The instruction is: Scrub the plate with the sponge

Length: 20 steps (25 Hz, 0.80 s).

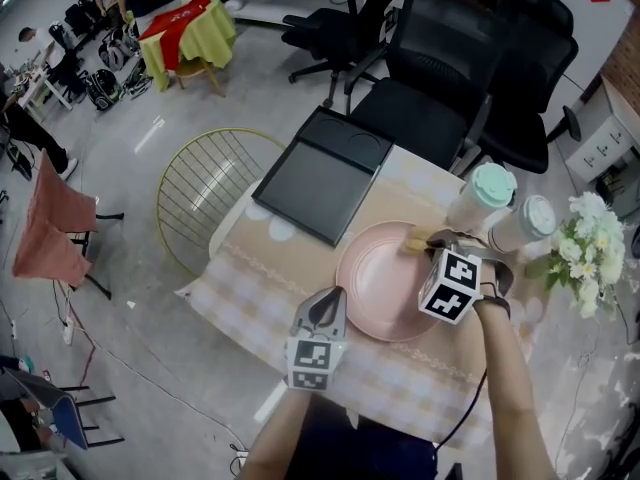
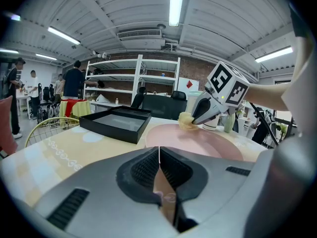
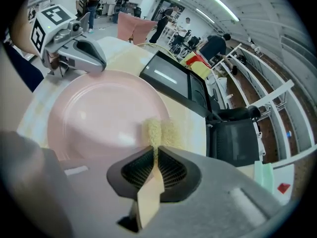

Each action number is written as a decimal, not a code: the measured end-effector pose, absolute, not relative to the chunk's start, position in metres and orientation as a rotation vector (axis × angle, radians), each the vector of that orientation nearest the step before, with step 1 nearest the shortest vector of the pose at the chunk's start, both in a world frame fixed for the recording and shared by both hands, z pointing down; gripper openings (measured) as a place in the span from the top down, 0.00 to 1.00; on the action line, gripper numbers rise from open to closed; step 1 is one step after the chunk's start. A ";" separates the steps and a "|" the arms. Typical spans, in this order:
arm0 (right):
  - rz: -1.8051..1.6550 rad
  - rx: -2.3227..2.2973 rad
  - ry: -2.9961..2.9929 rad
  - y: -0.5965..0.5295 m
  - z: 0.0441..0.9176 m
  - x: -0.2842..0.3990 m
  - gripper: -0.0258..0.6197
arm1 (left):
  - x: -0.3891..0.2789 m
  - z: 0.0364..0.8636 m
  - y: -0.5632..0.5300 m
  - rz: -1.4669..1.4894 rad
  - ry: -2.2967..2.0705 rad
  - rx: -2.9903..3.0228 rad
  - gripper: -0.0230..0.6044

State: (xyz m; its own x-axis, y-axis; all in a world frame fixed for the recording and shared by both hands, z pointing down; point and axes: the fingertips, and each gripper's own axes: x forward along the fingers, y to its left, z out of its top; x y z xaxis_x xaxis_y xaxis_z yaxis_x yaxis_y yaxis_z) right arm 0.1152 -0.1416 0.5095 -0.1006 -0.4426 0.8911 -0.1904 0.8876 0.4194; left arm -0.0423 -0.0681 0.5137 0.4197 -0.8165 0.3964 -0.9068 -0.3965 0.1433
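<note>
1. The black tray [image 1: 320, 173] lies left of centre in the head view, just beside the upper-left rim of the plate [image 1: 380, 288]. It plays no part in the scrubbing.
2. The left gripper [image 1: 332, 298] sits at the plate's lower-left edge. In its own view its jaws [image 2: 159, 155] are pressed together with nothing between them. Whether the tip actually touches the rim cannot be told.
3. The pink plate lies flat on the table at frame centre, and its face is bare.
4. The sponge [image 1: 418, 240], pale yellow, rests at the plate's upper-right rim. The right gripper [image 1: 428, 243] is clamped on it. In the right gripper view the sponge [image 3: 156, 130] sticks out just ahead of the closed jaws, and its long axis runs along them.
5. From the sponge, the unscrubbed face spreads toward the lower left of the head view. In the right gripper view it spreads up and left. The right gripper is the nearer one, so a stroke would likely sweep toward the left gripper.
</note>
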 end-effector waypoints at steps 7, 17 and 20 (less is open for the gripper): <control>-0.196 0.522 -1.663 -0.154 0.522 0.106 0.92 | -0.042 0.514 -0.068 0.379 -1.486 2.345 0.94; -0.154 0.534 -1.626 -0.159 0.537 0.105 0.91 | -0.042 0.513 -0.068 0.381 -1.490 2.347 0.94; -0.159 0.536 -1.618 -0.158 0.538 0.106 0.91 | -0.042 0.512 -0.068 0.381 -1.490 2.348 0.94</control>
